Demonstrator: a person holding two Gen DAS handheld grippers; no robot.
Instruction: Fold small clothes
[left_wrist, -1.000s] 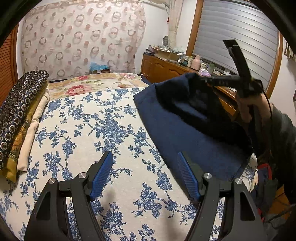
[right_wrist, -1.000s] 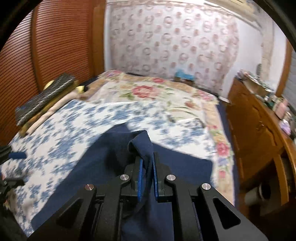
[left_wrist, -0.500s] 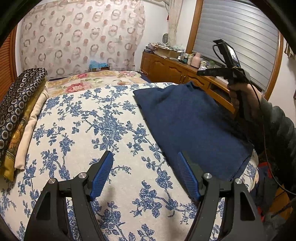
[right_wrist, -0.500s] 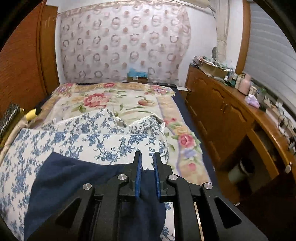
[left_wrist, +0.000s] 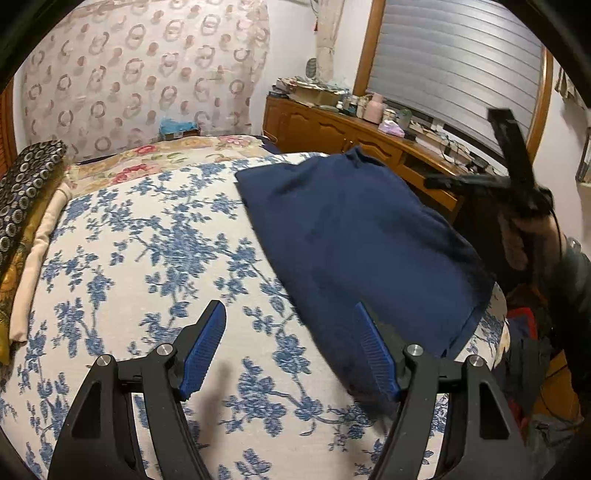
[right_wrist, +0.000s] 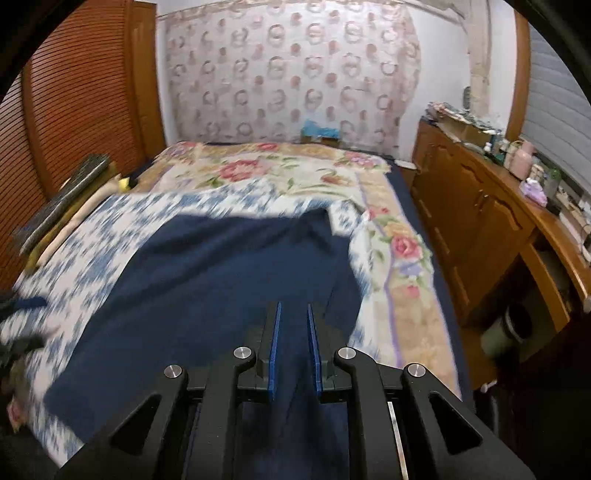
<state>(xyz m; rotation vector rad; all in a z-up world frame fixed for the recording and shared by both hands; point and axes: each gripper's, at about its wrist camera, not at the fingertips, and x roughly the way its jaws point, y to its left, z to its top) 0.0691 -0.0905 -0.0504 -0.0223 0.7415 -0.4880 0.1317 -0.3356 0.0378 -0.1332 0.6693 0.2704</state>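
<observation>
- The left gripper (left_wrist: 288, 350) tilts down over the blue-flowered bedspread (left_wrist: 147, 251), its blue pads (left_wrist: 205, 350) spread wide with nothing between them; the right-hand pad sits just at the near edge of the navy cloth (left_wrist: 354, 240).
- The navy cloth lies spread on the right part of the bed, one far corner puckered up near the wooden dresser (left_wrist: 332, 129).
- In the left wrist view, at the far right, a hand (left_wrist: 524, 236) in a dark sleeve holds the right gripper (right_wrist: 293, 347) raised beside the bed, blurred.
- Only that view shows the hand; the right wrist view shows the narrow slot between the pads instead.
- There the jaws stand a little apart above the cloth; whether they pinch any fabric I cannot tell.
- The right wrist view alone shows the slatted wooden door (right_wrist: 85, 110) and the rose-patterned blanket (right_wrist: 280, 173) beyond the cloth.
- Folded fabrics (left_wrist: 26, 206) are stacked at the bed's left edge.
</observation>
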